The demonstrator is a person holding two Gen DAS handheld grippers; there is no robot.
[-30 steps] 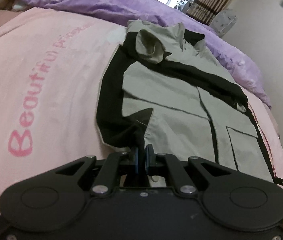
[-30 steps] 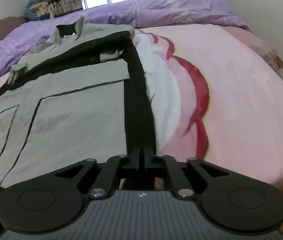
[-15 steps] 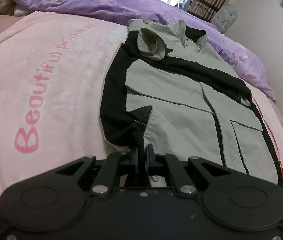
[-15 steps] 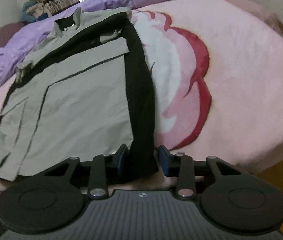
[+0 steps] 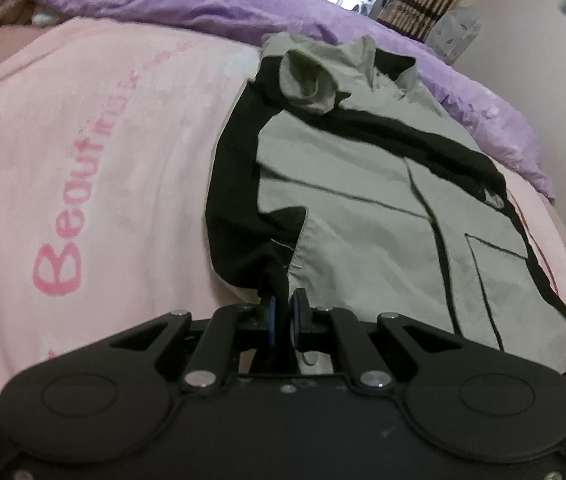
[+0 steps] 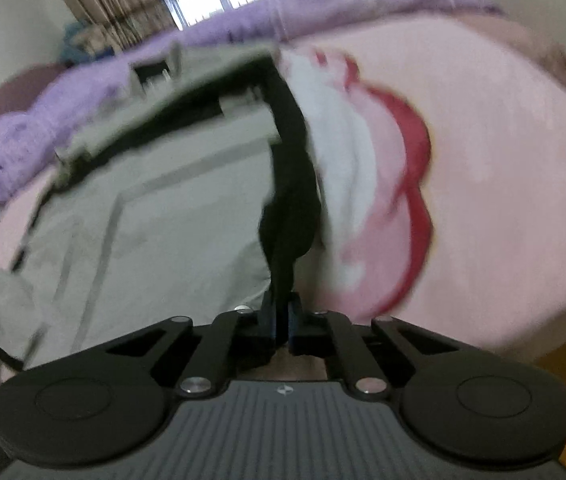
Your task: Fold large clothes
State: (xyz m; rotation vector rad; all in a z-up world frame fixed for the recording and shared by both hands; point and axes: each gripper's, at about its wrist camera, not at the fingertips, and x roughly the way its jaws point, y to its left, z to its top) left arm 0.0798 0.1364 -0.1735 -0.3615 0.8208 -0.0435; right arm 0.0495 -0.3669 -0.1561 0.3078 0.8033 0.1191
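Both grippers pinch the jacket's (image 5: 363, 216) near hem as it lies flat on the pink blanket (image 5: 83, 140): left gripper (image 5: 283, 314) clamped at one corner, right gripper (image 6: 281, 318) clamped on the black side strip (blurred view). Paired corner grips likely allow lifting the hem toward the collar.

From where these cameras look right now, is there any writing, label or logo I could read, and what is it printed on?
"Beauti...": large pink letters on the pink blanket; the word's last letters smear.
A second, smaller pink word beyond it on the same blanket: too blurred to read.
Small pale emblem on the right gripper body: a symbol, not text.
Jacket: no readable label.
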